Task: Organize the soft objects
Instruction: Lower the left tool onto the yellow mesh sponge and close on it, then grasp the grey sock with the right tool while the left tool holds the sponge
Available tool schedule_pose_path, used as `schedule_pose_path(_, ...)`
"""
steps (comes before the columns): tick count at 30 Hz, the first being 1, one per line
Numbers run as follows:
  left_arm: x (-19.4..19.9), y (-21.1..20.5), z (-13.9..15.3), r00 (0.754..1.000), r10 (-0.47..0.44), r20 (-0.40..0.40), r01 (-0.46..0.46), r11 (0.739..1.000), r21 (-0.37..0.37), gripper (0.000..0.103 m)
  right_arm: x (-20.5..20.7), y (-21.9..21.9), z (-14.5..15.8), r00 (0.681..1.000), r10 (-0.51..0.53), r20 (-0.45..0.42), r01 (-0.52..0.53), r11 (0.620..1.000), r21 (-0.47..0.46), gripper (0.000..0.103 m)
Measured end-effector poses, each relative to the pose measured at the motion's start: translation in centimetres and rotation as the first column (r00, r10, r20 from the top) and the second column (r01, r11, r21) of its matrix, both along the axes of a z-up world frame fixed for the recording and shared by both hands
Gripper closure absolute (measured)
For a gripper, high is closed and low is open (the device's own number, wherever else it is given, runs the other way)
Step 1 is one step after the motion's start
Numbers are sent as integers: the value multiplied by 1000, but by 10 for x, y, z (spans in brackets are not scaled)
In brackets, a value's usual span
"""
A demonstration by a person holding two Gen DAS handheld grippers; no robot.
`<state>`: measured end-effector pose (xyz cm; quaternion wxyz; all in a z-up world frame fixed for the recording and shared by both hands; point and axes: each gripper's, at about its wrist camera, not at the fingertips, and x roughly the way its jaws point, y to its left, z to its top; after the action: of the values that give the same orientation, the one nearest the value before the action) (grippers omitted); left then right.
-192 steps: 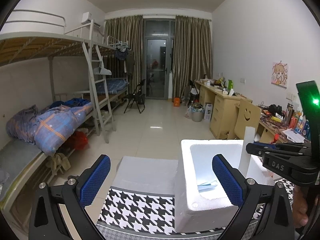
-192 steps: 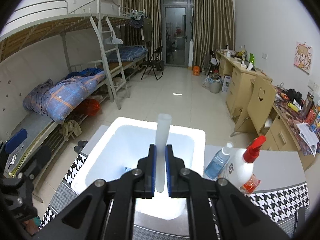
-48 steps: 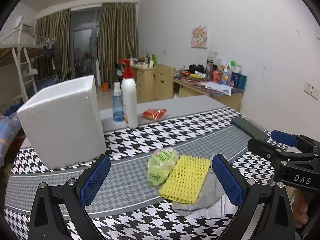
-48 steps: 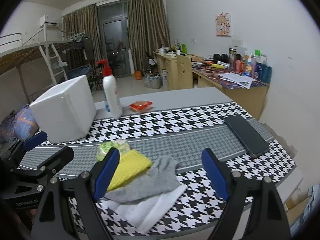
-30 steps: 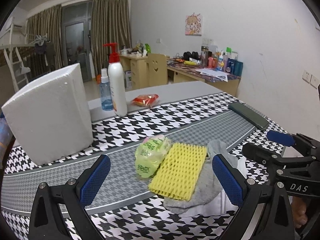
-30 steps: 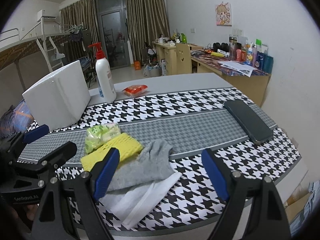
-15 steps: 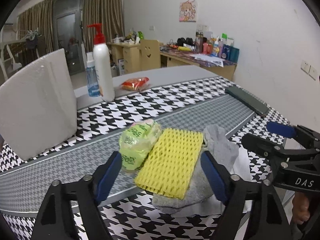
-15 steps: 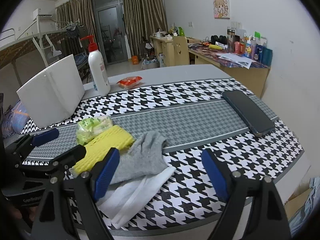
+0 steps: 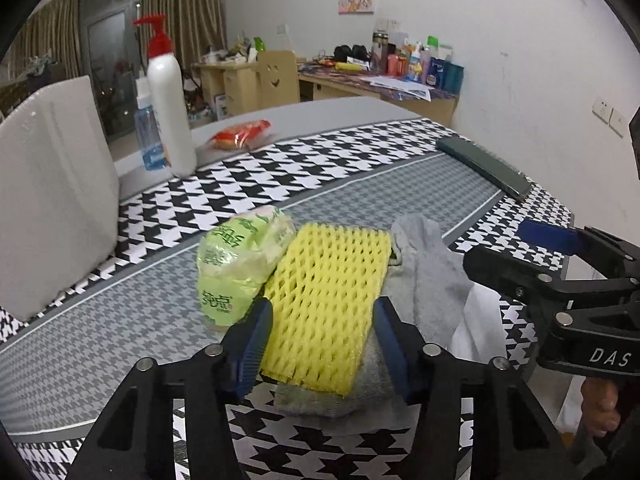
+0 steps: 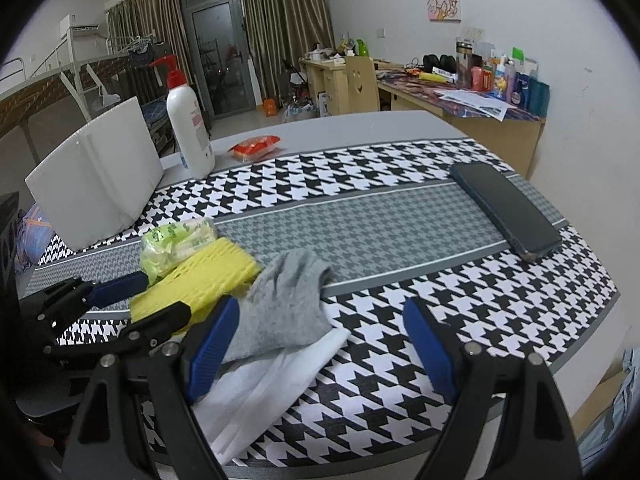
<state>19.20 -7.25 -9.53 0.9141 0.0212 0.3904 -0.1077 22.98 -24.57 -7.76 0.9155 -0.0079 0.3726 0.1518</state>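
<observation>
A yellow foam net (image 9: 324, 300) lies on a grey sock (image 9: 432, 276) and a white cloth (image 9: 480, 328), beside a green tissue pack (image 9: 236, 264). My left gripper (image 9: 320, 332) straddles the net's near end. Its jaws are closing, and the blue pads stand at the net's two edges without squeezing it. In the right wrist view the net (image 10: 204, 276) sits between the left gripper's (image 10: 148, 300) fingers. My right gripper (image 10: 320, 328) is open just above the sock (image 10: 288, 300) and cloth (image 10: 272, 384), holding nothing.
A white foam box (image 10: 96, 184) stands at the far left of the houndstooth table (image 10: 360, 232). Behind it are a pump bottle (image 10: 188, 132) and a red snack packet (image 10: 256, 146). A dark phone (image 10: 508, 208) lies at the right. The table's edge runs close below the grippers.
Both grippers have sunk toward the pile. The left gripper's jaws have narrowed from wide open to the width of the yellow net. The right gripper's jaws kept their width.
</observation>
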Motion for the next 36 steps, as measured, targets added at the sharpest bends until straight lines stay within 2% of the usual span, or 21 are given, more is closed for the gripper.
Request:
schedule_pose_path(6, 4, 1, -6, 999, -1, -32, 1, 1000, 3, 64, 2, 3, -4, 1000, 10, -11, -10, 1000, -1, 16)
schedule_pose_path(9, 5, 3, -7, 999, 10, -35, -10, 1000, -4, 76, 4, 5, -6, 1000, 13, -19, -13, 1000, -3, 16)
schedule_pose_path(11, 5, 8, -6, 999, 14, -35, -15, 1000, -27, 90, 4, 6, -7, 1000, 18, -24, -18, 1000, -4, 16)
schedule_pose_path(16, 2, 12, 0, 1000, 15, -16, -16, 998, -62, 92, 3, 10, -7, 999, 27, -27, -27, 1000, -9, 16)
schedule_pose_path(27, -21, 29, 34, 996, 38, 85, -28, 992, -122, 92, -2, 23, -4, 997, 71, -14, -71, 997, -14, 16)
schedule_pose_path(36, -29, 45, 40, 990, 88, 108, -75, 990, -115, 92, -2, 49, -10, 990, 136, -27, -137, 989, -54, 16)
